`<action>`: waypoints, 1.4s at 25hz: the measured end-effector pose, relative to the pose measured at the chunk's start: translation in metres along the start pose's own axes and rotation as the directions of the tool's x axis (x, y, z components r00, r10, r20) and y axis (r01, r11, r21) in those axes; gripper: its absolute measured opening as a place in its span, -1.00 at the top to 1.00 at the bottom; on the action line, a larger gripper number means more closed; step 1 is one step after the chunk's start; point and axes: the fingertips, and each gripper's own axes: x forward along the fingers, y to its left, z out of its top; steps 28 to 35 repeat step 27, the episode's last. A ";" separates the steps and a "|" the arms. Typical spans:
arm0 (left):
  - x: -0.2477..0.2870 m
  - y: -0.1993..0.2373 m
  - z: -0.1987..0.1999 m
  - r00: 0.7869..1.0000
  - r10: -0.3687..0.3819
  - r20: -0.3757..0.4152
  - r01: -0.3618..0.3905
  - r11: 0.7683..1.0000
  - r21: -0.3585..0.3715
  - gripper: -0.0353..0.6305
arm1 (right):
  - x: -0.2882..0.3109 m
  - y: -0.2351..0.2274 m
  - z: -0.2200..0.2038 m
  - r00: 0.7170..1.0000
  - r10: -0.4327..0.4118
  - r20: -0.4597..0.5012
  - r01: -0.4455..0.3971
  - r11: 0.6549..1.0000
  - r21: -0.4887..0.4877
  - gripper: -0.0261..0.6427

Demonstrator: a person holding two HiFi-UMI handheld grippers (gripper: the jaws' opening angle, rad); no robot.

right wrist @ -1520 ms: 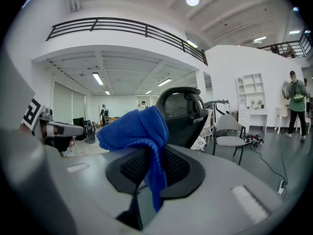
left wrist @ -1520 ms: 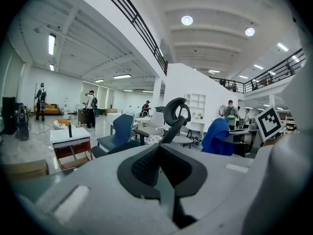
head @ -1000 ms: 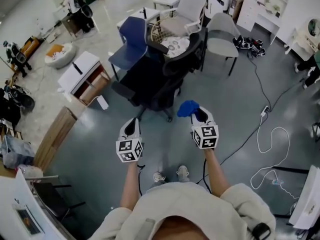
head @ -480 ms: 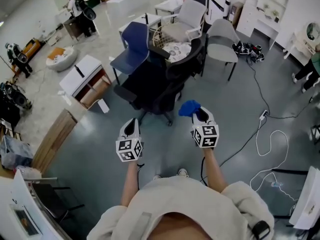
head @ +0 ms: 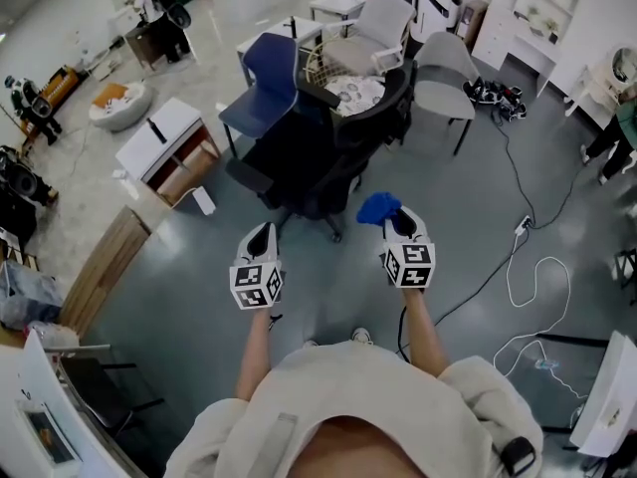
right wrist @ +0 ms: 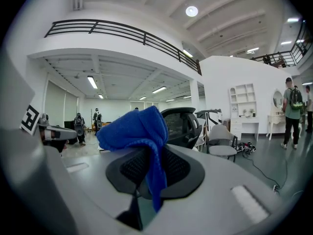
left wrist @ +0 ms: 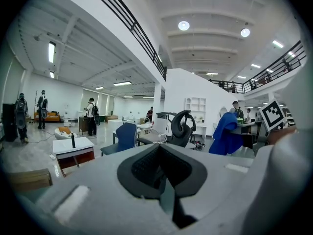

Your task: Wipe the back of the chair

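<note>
A black office chair (head: 328,152) with a tall back and headrest stands ahead of me on the grey floor, its back turned toward me. My right gripper (head: 397,227) is shut on a blue cloth (head: 377,208), which bunches above the jaws in the right gripper view as the blue cloth (right wrist: 138,131). The chair's headrest (right wrist: 182,124) shows just behind it. My left gripper (head: 261,237) is shut with nothing in it, and its view shows the chair (left wrist: 182,128) further off. Both grippers hang short of the chair, apart from it.
A dark blue chair (head: 261,88), two grey chairs (head: 443,73) and a wire basket (head: 320,68) crowd behind the black chair. A small white-topped table (head: 159,137) stands left. Cables (head: 532,267) trail on the floor at right. People stand far off at the left.
The view has crept slightly closer to the chair. Both grippers hold the same pose, the cloth still in the right one.
</note>
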 end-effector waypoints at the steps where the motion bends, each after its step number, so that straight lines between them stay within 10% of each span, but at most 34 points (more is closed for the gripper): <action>1: 0.000 0.002 0.001 1.000 -0.002 0.002 0.002 1.000 0.001 0.88 | 0.001 0.002 0.000 1.000 -0.001 0.002 0.001 1.000 -0.003 0.72; 35: -0.003 0.003 0.002 1.000 -0.022 -0.014 0.022 1.000 0.009 0.88 | 0.000 0.020 -0.005 1.000 0.016 -0.027 -0.016 1.000 -0.008 0.72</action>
